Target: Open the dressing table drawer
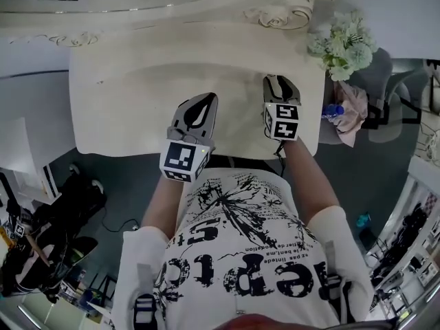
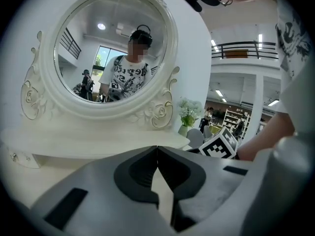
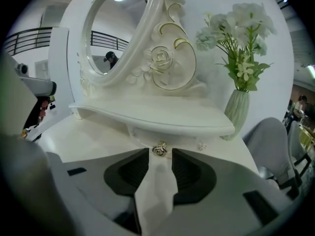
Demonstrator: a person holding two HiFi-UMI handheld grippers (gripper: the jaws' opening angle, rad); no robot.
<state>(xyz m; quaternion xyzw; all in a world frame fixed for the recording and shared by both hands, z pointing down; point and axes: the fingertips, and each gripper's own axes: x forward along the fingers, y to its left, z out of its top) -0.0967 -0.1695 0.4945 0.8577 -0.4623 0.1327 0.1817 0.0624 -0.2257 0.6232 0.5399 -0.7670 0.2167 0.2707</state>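
Framing the knob (image 3: 159, 150) between its tips, the right gripper (image 3: 160, 157) has its jaws a little apart. They stand either side of the small rose-shaped metal knob and are not closed on it. I cannot tell whether the pads touch it. The knob sits on the drawer (image 3: 142, 135), a low white front tucked under the shelf (image 3: 147, 114), just below centre of the right gripper view. The drawer looks flush with its surround, so it seems shut.

In the head view the right gripper (image 1: 272, 80) lies over the counter (image 1: 137, 102) at upper right of centre, pointing toward the mirror base. The left gripper (image 1: 207, 99) lies beside it, further back toward the person. Its own view shows the left gripper (image 2: 157, 148) with jaws together and nothing between them, aimed at the mirror (image 2: 110, 48).

By my reading the approach is done and little else. What is left is closing on the knob and drawing the drawer out over the counter. The vase (image 3: 237, 112) stands at the right, apart from the drawer's likely path.
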